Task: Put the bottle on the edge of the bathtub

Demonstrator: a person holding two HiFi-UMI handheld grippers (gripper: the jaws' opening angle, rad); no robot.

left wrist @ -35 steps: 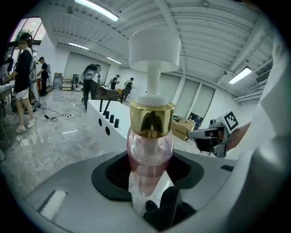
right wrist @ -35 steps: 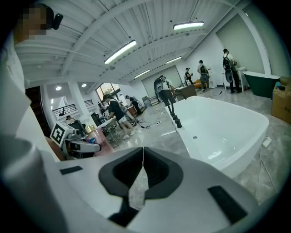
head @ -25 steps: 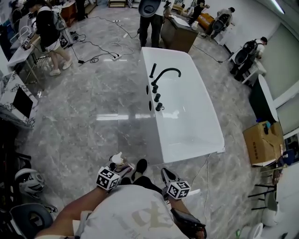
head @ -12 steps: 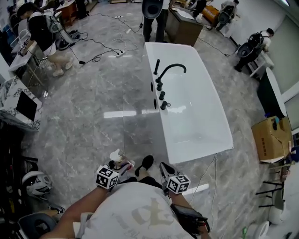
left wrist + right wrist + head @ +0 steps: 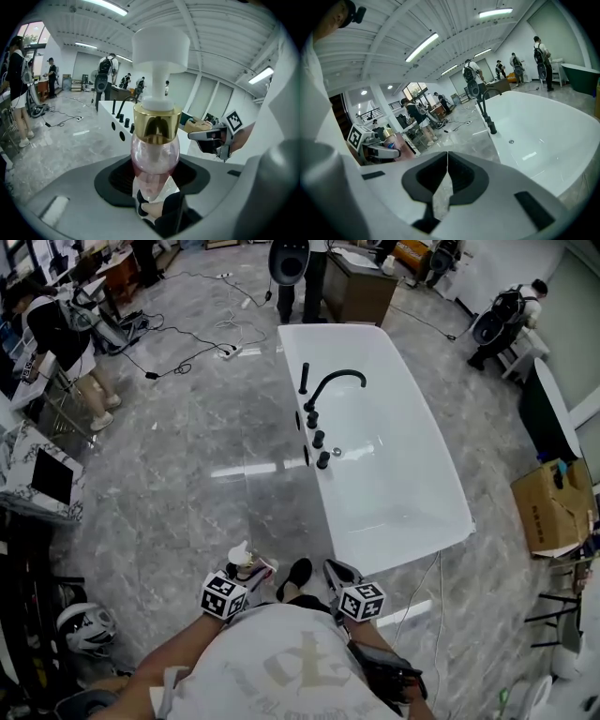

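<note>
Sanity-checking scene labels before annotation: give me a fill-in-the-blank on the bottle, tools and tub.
The left tool grips the bottle, whose collar is ____.
The right tool holds nothing, and its jaws are ____.
The bathtub is white, and its faucet is ____.
Missing words: gold; shut; black.

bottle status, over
Left gripper shut on bottle. Right gripper shut, empty. Bathtub ahead, bottle not yet on edge. Black faucet, knobs on one rim.

Left gripper jaws clamped on bottle; right gripper beside it, jaws pressed together, empty; both forearms forward
</note>
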